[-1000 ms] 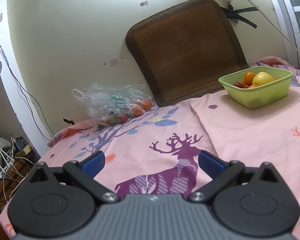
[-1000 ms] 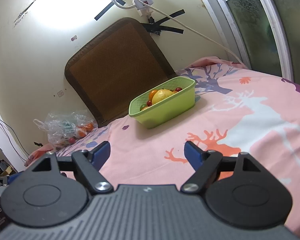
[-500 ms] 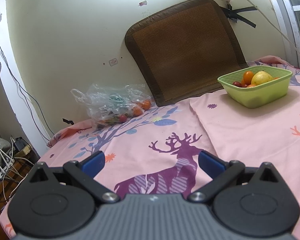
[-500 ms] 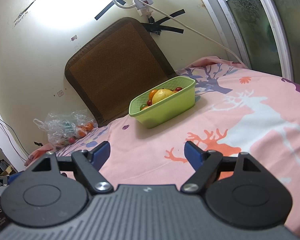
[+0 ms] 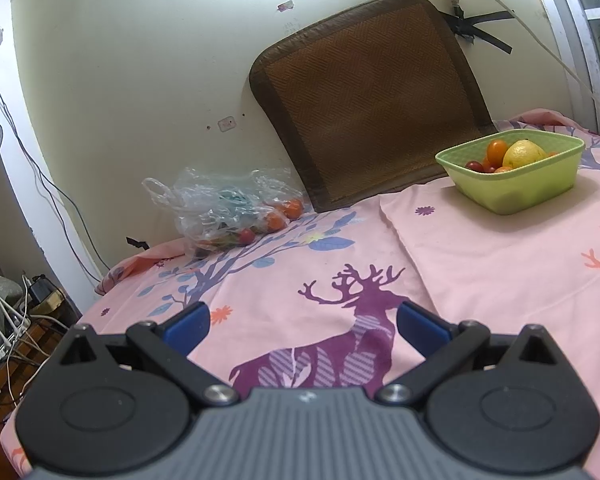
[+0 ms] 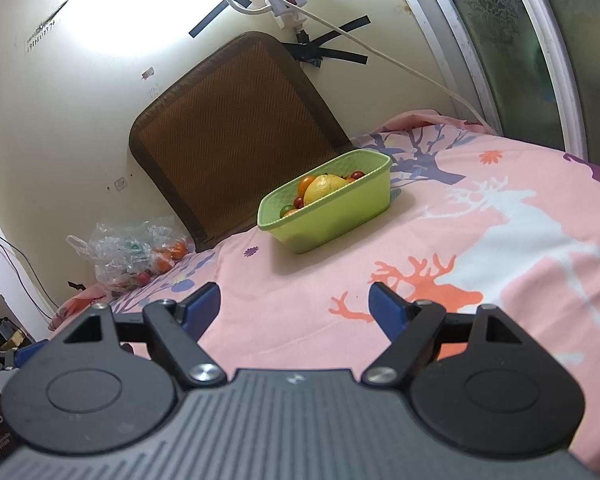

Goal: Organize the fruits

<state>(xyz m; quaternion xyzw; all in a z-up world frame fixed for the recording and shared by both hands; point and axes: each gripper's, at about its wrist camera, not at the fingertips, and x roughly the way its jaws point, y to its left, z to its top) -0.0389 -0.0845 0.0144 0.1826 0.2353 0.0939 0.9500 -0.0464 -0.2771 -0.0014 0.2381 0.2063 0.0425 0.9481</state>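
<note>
I'm looking across a soft pink cotton sheet (image 5: 480, 264) printed with deer and branching trees, slightly creased where one layer folds over another. On it sits a light green plastic basket (image 5: 516, 188), rectangular with rounded corners and a faintly dimpled inner wall; it holds a round yellow lemon (image 5: 524, 153), a glossy orange fruit (image 5: 497, 149) and small red cherry tomatoes (image 5: 475, 166). My left gripper (image 5: 302, 322) has its blue-padded jaws spread apart over the purple deer print, nothing between them; the basket lies well ahead and off to its right. My right gripper (image 6: 294, 306) is likewise parted and empty, low above the sheet, with the basket (image 6: 332, 216) straight ahead and slightly left, well apart from the tips. Far left against the wall lies a crinkled clear plastic bag (image 5: 224, 210) with more small orange and red fruit inside, near the lower corner of a brown woven mat (image 5: 372, 100) leaning upright on the wall behind the basket. Only bare sheet lies between either tong and the basket
</note>
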